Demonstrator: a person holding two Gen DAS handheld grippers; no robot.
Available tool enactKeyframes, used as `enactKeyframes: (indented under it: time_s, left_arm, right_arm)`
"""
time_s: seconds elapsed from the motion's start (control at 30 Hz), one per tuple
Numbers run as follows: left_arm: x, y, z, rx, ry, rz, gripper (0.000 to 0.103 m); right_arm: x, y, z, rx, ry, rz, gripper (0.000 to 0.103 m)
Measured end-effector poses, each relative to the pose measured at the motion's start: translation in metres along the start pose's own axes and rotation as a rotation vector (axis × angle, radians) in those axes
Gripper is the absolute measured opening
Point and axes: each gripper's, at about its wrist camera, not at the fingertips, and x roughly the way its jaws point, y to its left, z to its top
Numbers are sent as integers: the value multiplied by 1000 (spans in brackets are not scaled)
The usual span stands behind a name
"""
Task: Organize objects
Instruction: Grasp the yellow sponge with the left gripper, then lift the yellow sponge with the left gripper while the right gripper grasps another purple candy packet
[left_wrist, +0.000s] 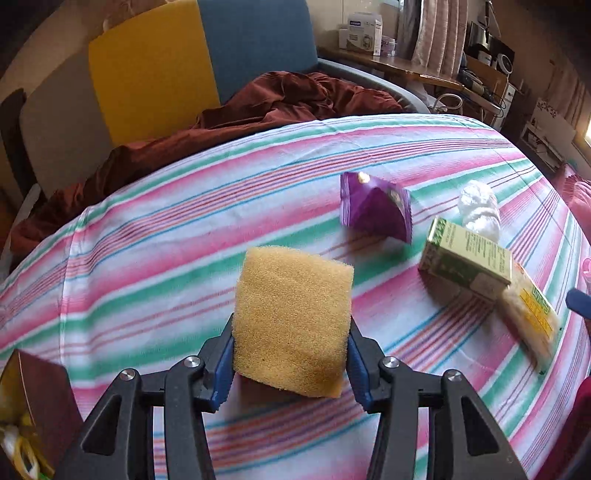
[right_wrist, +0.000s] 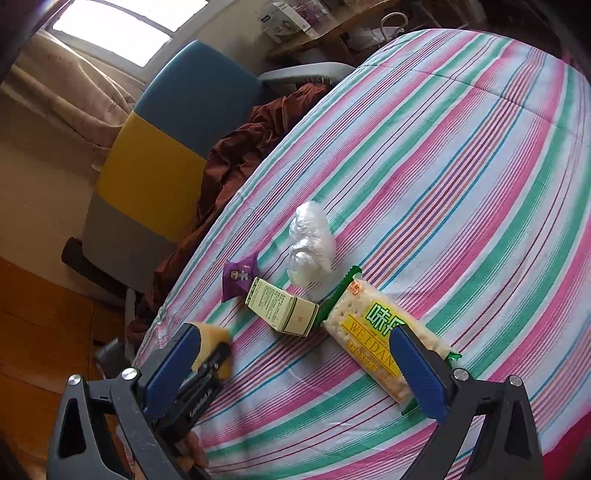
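Observation:
A yellow sponge (left_wrist: 291, 317) stands between the blue pads of my left gripper (left_wrist: 291, 341), which is shut on it just above the striped bed sheet (left_wrist: 166, 258). The right wrist view shows the same sponge (right_wrist: 211, 334) at the lower left. My right gripper (right_wrist: 295, 332) is open wide over the sheet, nothing between its fingers; its right finger overlaps a cracker packet (right_wrist: 369, 332). Beside the crackers lie a green-and-cream box (right_wrist: 284, 306), a purple snack pouch (right_wrist: 240, 275) and a crumpled clear plastic bag (right_wrist: 310, 243).
A rust-brown blanket (left_wrist: 258, 107) is bunched along the bed's far edge, before a yellow and blue padded panel (left_wrist: 155, 74). A dark red box (left_wrist: 40, 391) sits at the lower left. A desk with boxes (left_wrist: 369, 33) stands behind.

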Motion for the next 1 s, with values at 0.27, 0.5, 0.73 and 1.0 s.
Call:
enactKeyframes:
  time_s: [0.27, 0.5, 0.73, 1.0]
  left_arm:
    - [-44, -24, -72, -19, -16, -4, 51]
    - [-78, -44, -132, 36, -129, 9, 51]
    - [-75, -41, -141, 51, -215, -6, 51]
    - [-73, -34, -145, 17, -234, -58, 51]
  right_arm:
    - [-20, -21, 8, 117, -88, 16, 103]
    - [-5, 0, 2, 6, -23, 1, 103]
    - [11, 34, -12, -207, 23, -47, 103]
    - [24, 76, -34, -495, 20, -124, 95]
